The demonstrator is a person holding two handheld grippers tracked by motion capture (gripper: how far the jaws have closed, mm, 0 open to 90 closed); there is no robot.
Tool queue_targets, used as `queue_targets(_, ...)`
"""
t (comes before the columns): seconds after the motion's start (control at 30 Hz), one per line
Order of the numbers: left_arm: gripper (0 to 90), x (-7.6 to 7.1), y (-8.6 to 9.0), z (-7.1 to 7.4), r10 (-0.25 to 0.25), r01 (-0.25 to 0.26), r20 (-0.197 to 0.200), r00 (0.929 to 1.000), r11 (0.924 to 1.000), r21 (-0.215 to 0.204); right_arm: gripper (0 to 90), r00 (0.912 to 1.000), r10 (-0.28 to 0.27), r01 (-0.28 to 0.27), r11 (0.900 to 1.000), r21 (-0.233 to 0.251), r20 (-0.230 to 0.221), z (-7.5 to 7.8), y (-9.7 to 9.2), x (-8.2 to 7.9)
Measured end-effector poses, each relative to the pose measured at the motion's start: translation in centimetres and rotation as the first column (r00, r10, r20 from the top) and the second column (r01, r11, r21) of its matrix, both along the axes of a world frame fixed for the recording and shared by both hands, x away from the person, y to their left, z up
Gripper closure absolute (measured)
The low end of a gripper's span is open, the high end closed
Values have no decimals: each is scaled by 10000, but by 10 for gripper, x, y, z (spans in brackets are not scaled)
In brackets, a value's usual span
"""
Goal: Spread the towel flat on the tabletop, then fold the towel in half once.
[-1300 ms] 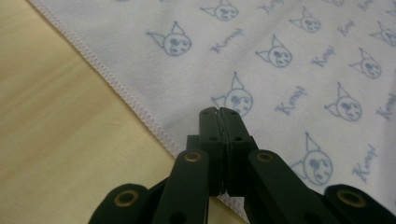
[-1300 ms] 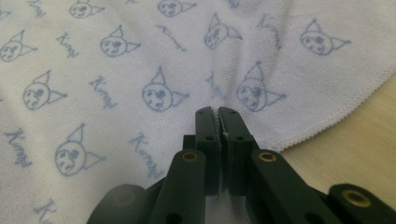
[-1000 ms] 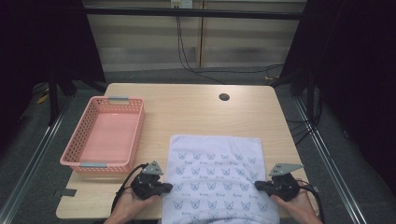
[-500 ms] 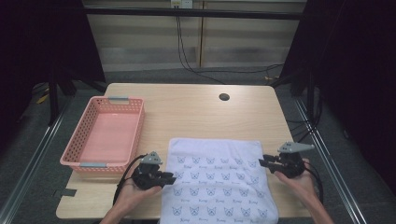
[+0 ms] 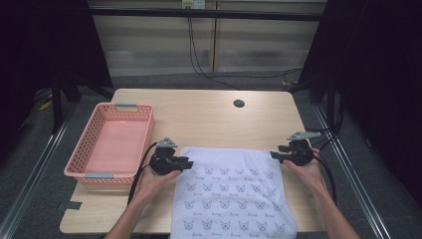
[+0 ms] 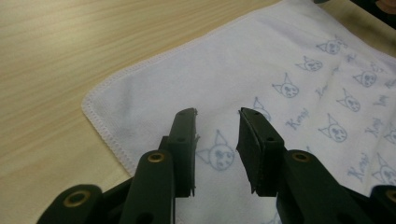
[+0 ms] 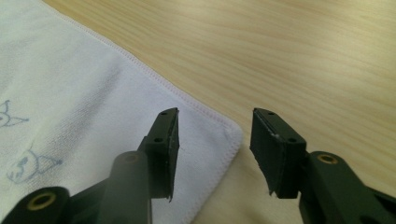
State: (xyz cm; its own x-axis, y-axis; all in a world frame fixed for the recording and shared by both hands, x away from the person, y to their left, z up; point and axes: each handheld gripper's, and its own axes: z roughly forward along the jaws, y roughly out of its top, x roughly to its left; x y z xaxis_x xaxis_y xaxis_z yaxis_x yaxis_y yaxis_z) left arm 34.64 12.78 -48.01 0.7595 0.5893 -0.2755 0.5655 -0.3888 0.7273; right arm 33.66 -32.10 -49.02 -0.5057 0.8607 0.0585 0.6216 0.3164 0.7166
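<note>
A white rectangular cloth towel printed with small blue cat faces (image 5: 231, 194) lies flat on the light wooden table (image 5: 209, 119), its near edge hanging over the table's near side. The left gripper (image 5: 185, 163) sits at the towel's far-left corner, the right gripper (image 5: 274, 155) at its far-right corner. Both sets of jaws have just been opening and stand apart, gripping nothing. A pink perforated plastic basket (image 5: 84, 154) stands to the left.
</note>
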Motion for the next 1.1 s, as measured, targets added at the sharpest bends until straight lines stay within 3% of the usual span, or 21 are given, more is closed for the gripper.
queue_targets(0.13,635,5,6,-5,313,-314,46,9995,9993,218,487,9993,349,-351,9993,-145,-161,-6,8,-1)
queue_targets(0.27,601,5,6,-11,388,-396,133,9992,9970,658,443,9995,261,-270,9982,-531,-177,-12,11,1)
queue_targets(0.33,573,6,6,-12,433,-444,173,9989,9967,678,446,9997,261,-261,9978,-603,1,-13,13,0)
queue_targets(0.43,526,6,6,-11,558,-571,203,9982,9960,689,529,9995,298,-301,9985,-456,-75,-14,13,-2)
queue_targets(0.53,493,9,6,-14,473,-495,366,9982,9968,634,742,9982,567,-572,9980,-282,-176,-12,14,-4)
queue_targets(0.6,482,12,5,-15,789,-841,690,9945,9936,758,849,9970,711,-717,9972,-207,-297,-12,15,-5)
queue_targets(0.63,476,12,4,-14,859,-931,818,9929,9917,892,855,9965,780,-786,9968,-171,-302,-12,15,-5)
queue_targets(0.7,467,18,2,-13,955,-1006,772,9924,9929,641,861,9966,696,-700,9975,-60,-431,-11,14,-4)
queue_targets(0.77,453,21,1,-12,1211,-1233,503,9914,9914,430,862,9969,696,-695,9976,44,-379,-12,14,-4)
queue_targets(0.8,450,20,-1,-11,1139,-1172,716,9909,9922,424,862,9970,685,-686,9976,0,-362,-12,14,-4)
queue_targets(0.87,451,19,-5,-10,1025,-1091,951,9902,9917,676,861,9972,648,-648,9979,7,-371,-12,14,-5)
queue_targets(0.9,444,21,-4,-13,987,-1037,765,9922,9925,642,862,9970,710,-709,9975,43,-313,-13,13,-4)
queue_targets(1.03,436,25,-4,-17,1179,-1252,794,9898,9877,941,861,9976,573,-570,9983,77,-400,-12,14,-5)
queue_targets(1.1,409,27,-2,-20,1229,-1277,574,9908,9876,911,860,9974,580,-578,9983,73,-434,-12,13,-5)
